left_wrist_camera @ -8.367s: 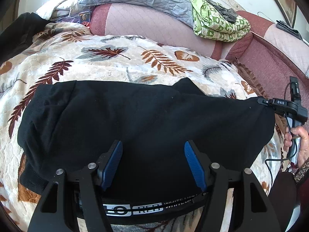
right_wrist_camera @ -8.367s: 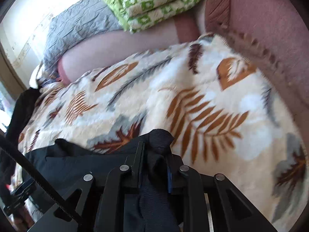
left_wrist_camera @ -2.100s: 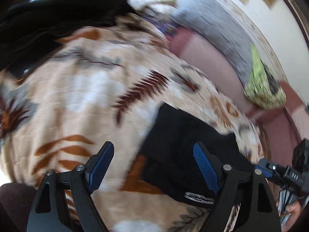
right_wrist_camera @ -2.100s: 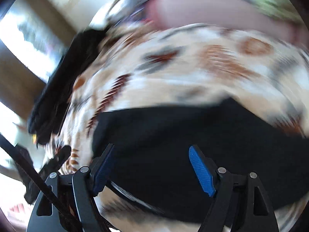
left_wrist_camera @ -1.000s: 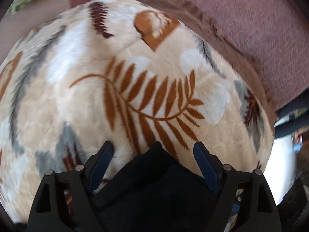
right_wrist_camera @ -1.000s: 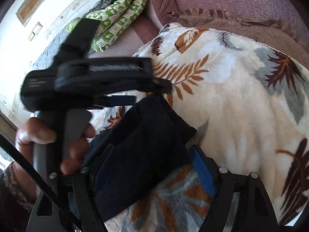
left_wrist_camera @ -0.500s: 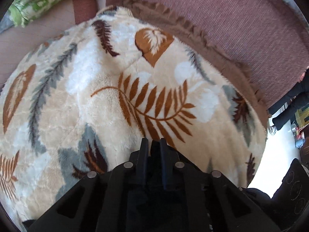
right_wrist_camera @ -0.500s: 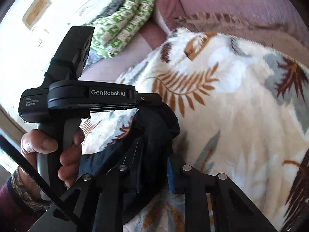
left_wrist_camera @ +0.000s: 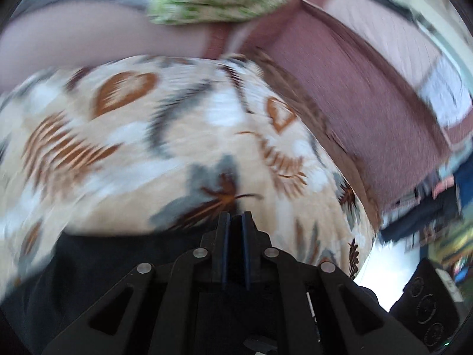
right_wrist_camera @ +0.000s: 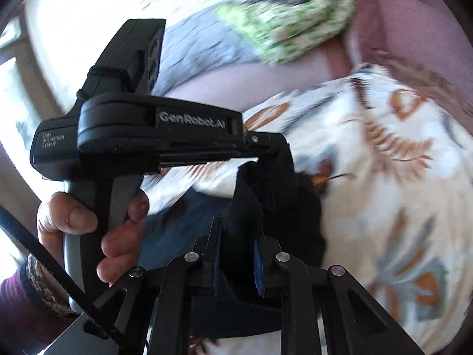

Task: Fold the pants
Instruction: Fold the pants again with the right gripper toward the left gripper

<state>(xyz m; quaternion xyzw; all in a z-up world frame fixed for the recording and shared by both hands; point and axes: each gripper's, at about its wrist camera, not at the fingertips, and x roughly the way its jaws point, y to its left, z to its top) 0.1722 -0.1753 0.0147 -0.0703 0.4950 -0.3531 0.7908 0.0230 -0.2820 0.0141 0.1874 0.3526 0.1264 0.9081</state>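
Black pants [right_wrist_camera: 275, 195] pinched, both hand-held grippers; leaf-print blanket [left_wrist_camera: 165, 148] beneath.

A leaf-print blanket [left_wrist_camera: 183, 136] covers a pink sofa [left_wrist_camera: 363, 94] beneath a daylit white wall [right_wrist_camera: 88, 9].

Left hand-held gripper [left_wrist_camera: 234, 222] clamped shut, right hand-held gripper [right_wrist_camera: 236, 245] pinched closed, side by side

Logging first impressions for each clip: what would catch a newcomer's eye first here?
In the right wrist view, the left tool fills the middle, its tips pinching the black pants. The right tool grips the same bunch just below. Behind lies the leaf-patterned blanket.
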